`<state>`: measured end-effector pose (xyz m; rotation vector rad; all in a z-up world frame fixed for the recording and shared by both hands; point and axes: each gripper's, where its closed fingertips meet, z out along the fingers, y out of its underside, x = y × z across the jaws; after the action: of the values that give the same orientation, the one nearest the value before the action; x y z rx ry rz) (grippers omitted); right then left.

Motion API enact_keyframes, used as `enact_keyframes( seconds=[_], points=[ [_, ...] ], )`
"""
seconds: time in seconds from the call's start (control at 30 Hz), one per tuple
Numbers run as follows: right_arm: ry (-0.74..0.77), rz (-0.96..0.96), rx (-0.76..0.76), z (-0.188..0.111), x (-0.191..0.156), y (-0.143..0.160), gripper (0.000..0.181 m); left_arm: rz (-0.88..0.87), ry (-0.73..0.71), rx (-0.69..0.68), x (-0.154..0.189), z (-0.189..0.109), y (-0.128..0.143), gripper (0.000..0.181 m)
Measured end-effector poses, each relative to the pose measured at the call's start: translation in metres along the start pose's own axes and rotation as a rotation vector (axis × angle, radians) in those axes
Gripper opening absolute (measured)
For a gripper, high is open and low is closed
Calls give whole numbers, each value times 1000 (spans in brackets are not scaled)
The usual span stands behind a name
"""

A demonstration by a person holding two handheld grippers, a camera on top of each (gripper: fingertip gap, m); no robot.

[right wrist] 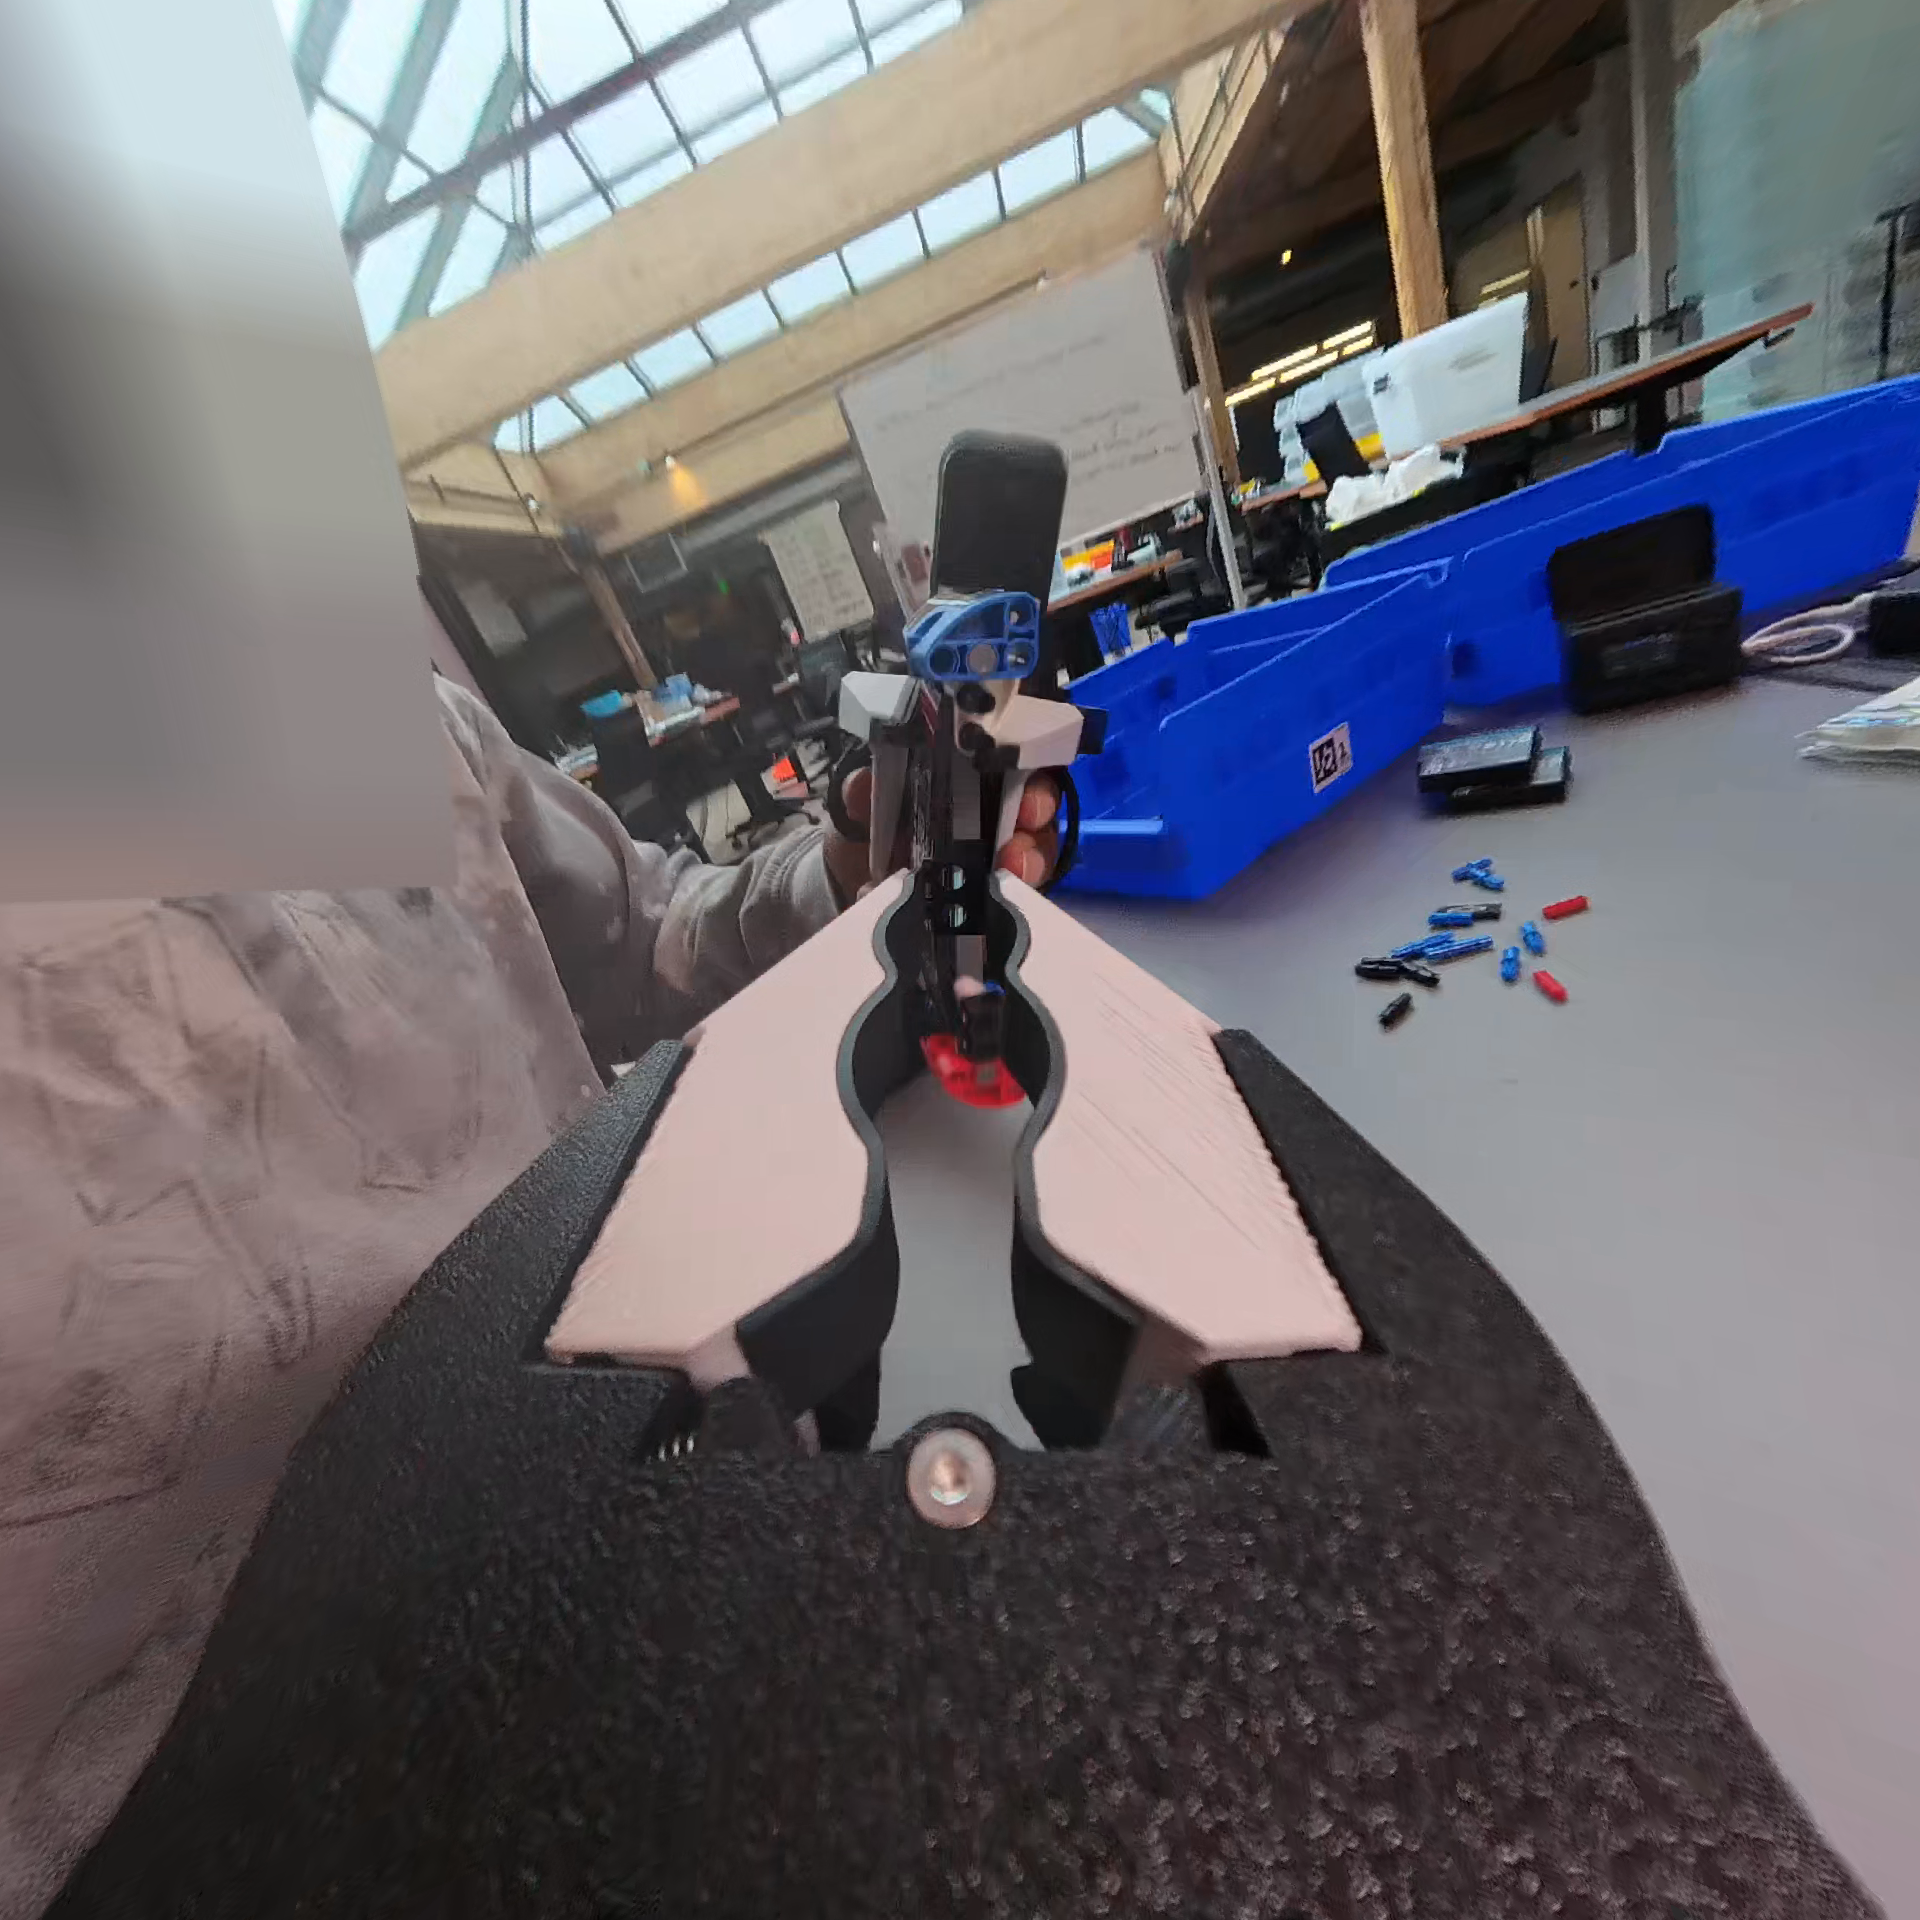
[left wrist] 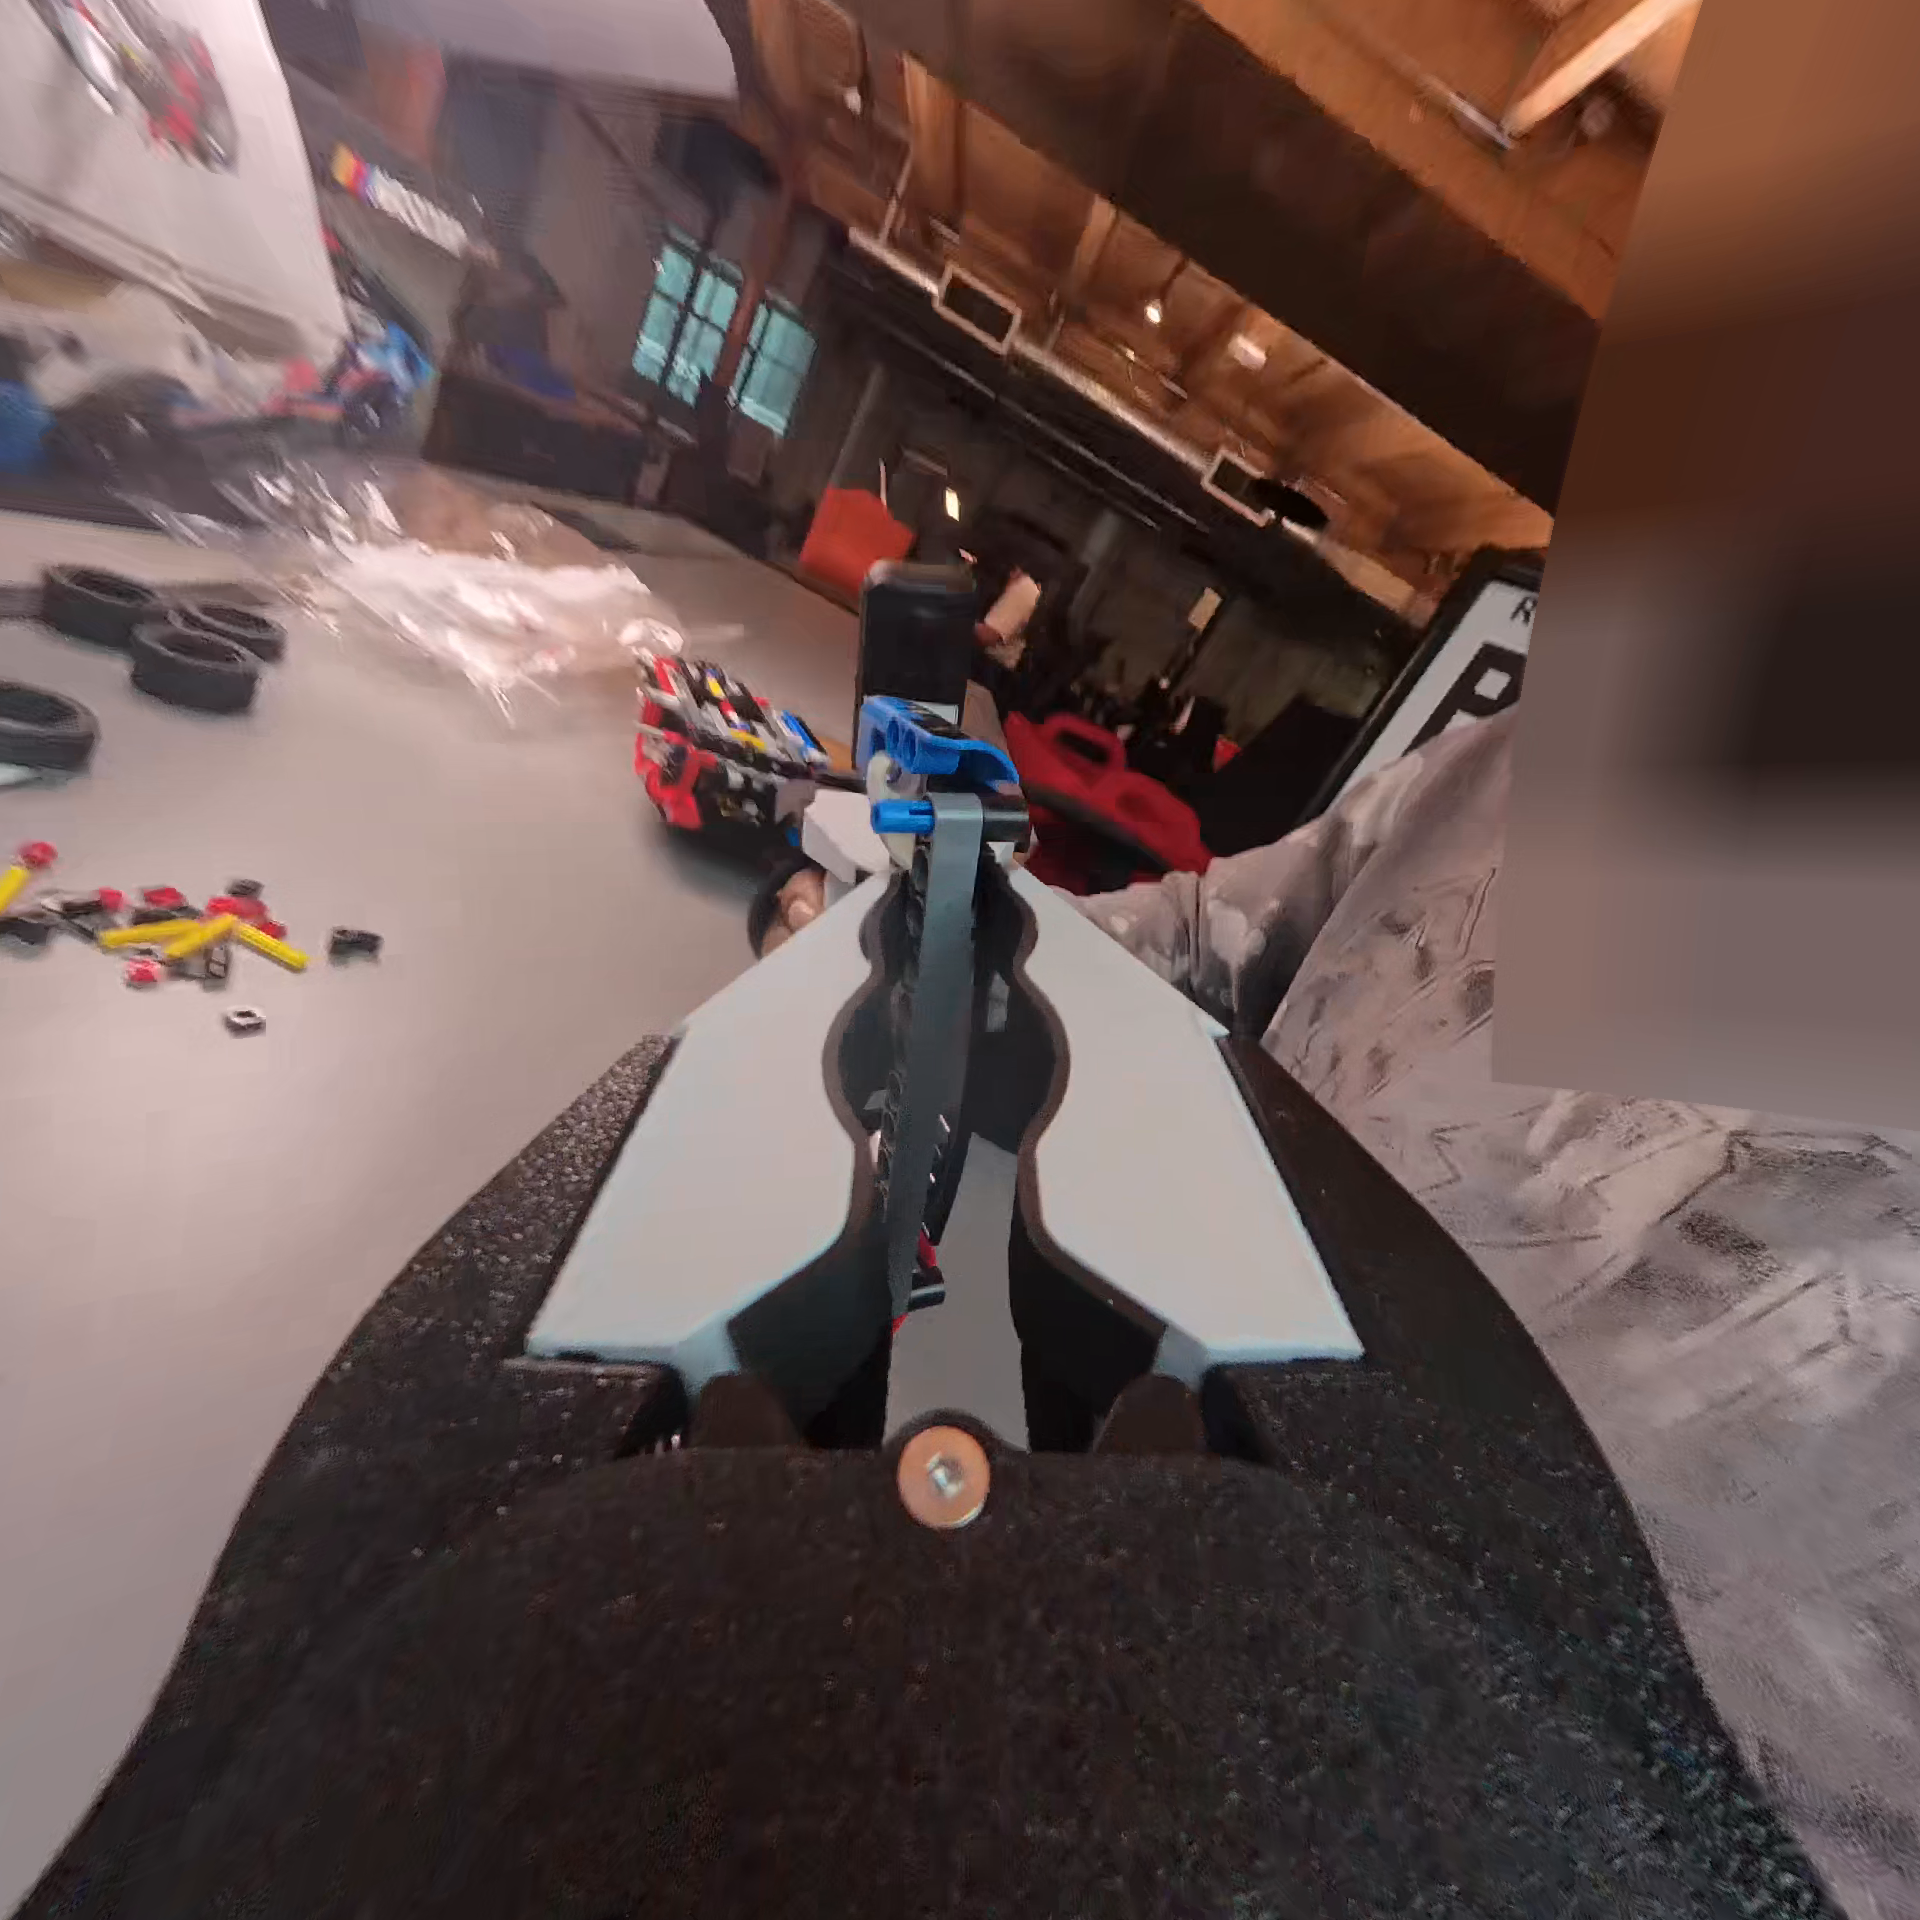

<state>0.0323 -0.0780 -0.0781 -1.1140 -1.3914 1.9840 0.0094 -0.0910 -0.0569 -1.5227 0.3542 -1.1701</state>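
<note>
Right wrist view is way brighter, daylight pouring in through the skylight (right wrist: 582,177) overhead, soft shadows on the tabletop (right wrist: 1558,1195). Left wrist view is dimmer and warmer, with heavy motion smear along the left side; the plastic wrap (left wrist: 457,603) glares white. Both have strong fisheye bending at the edges, plus big blurred patches near the corners.

My left gripper (left wrist: 948,894) is clamped on a thin dark beam (left wrist: 928,1049) that stands between my jaws, topped with a blue piece (left wrist: 930,746). On the grey table (left wrist: 436,1091) to my left lie black tyres (left wrist: 156,644), loose yellow and red parts (left wrist: 187,930), crumpled plastic (left wrist: 468,603) and a red model (left wrist: 722,753). A grey sleeve (left wrist: 1455,987) fills my right side.
</note>
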Motion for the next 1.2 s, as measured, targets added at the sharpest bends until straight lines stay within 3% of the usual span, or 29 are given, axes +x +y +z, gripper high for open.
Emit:
enact_keyframes(
  seconds=[0.03,0.13,0.27,0.57,0.97,1.1,1.2],
  points=[
    [-7,-2,-12,7,0,2,14,-29,12,-37,-1,10,10,13],
    [-64,27,22,6,-2,-18,50,-65,13,-80,-5,15,17,13],
    [-66,-7,-58,18,-8,-6,60,-74,35,-122,-1,22,27,15],
    [-68,-32,-140,21,5,-9,28,-108,30,-172,-7,26,37,15],
    [-64,-90,-194,14,4,-2,27,-183,73,-157,-5,30,40,16],
    [-30,-2,-192,19,12,-4,27,-199,68,-136,-10,32,36,24],
    [-43,40,-175,18,12,-9,26,-147,30,-141,-16,35,32,16]
  ],
)
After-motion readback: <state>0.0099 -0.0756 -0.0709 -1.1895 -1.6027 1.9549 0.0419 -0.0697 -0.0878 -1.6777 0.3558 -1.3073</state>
